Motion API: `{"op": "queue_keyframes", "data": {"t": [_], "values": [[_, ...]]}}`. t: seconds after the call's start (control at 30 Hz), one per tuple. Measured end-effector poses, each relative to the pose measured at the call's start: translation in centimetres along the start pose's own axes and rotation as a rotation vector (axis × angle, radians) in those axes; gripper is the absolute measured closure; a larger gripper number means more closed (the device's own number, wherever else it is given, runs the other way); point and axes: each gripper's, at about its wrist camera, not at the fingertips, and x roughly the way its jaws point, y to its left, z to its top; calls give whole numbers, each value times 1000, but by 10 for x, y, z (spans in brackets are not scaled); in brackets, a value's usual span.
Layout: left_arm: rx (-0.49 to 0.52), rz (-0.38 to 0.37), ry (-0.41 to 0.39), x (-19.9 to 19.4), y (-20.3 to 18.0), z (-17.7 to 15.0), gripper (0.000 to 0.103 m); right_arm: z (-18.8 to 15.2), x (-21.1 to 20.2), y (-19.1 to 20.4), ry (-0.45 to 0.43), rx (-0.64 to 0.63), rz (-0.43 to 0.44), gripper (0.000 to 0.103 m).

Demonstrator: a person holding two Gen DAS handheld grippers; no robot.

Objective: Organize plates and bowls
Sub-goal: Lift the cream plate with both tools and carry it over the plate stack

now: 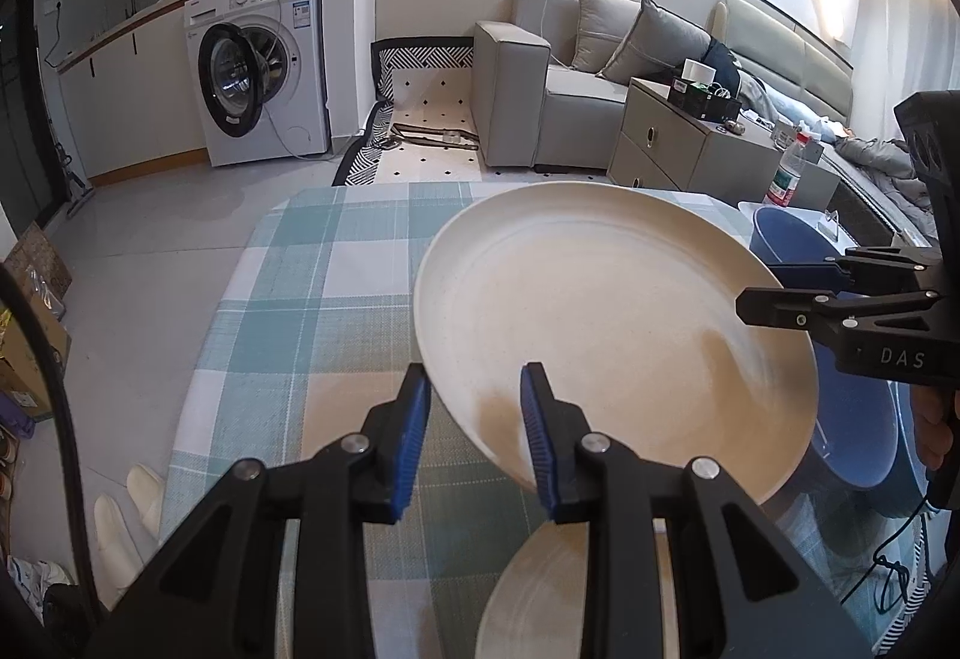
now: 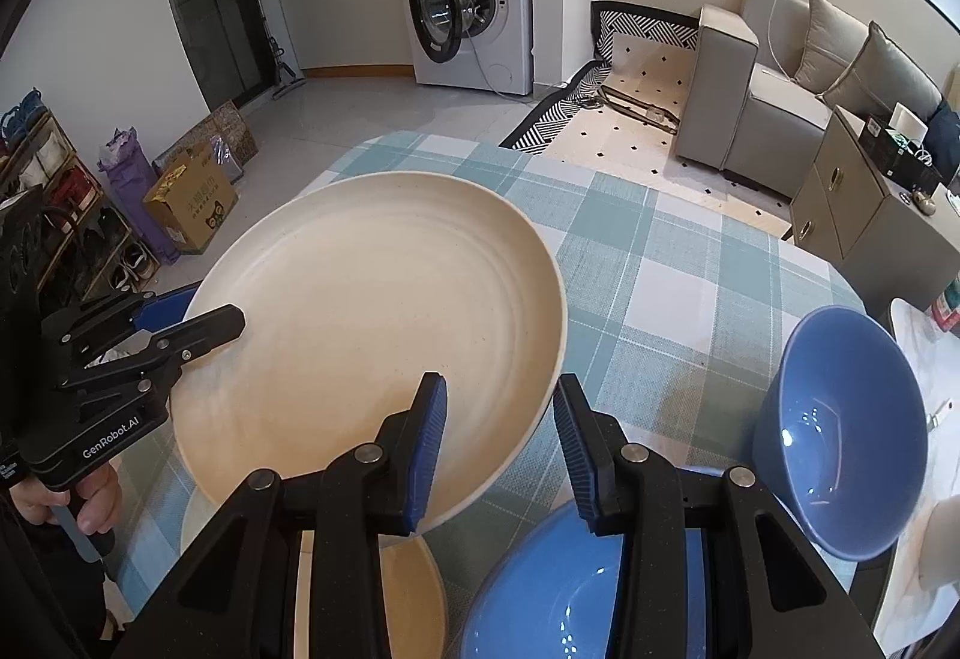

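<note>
Blue-padded jaws of the left gripper (image 1: 474, 419) are pinching the near-left rim of a cream plate (image 1: 600, 323), one pad under the rim and one over it. The right gripper (image 2: 501, 437) is doing the same at the plate's opposite edge, its jaws pressing in on the rim (seen from the left wrist, its black fingers are reaching in across the plate's right side). Between the two, the plate is hanging clear above the table, tilting so that its hollow face is turning toward both cameras; being round, it has no long axis to speak of.

White lettering is showing on the tools: "GenRobot.AI" on the left gripper's body in the right wrist view, and "DAS" on the right gripper's body in the left wrist view.

Below, a second cream plate (image 2: 372, 599) is lying flat on the green-and-white checked tablecloth (image 2: 660, 263). Just beside it a blue bowl (image 2: 558, 593) is sitting under the right gripper, and another blue bowl (image 2: 840, 431) is leaning on its side near the table's right edge, mouth facing the camera.
</note>
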Motion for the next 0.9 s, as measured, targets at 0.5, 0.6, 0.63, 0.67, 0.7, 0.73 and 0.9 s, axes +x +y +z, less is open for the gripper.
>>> {"op": "queue_keyframes", "data": {"t": [0.5, 0.6, 0.63, 0.67, 0.7, 0.73, 0.9], "values": [[13, -9, -44, -36, -11, -16, 74, -32, -46, 16, -58, 11, -10, 64], [15, -12, -46, -40, -13, -22, 74, -38, -54, 18, -69, 17, -10, 64], [15, -13, -46, -41, -14, -24, 74, -41, -56, 19, -73, 16, -9, 64], [15, -14, -46, -42, -14, -25, 74, -42, -58, 20, -76, 17, -8, 64], [13, -14, -47, -43, -15, -25, 74, -44, -60, 21, -79, 17, -7, 64], [12, -14, -47, -44, -15, -28, 74, -46, -62, 21, -83, 18, -5, 64], [7, -14, -57, -54, -16, -37, 74, -56, -69, 28, -98, 14, -1, 64]]}}
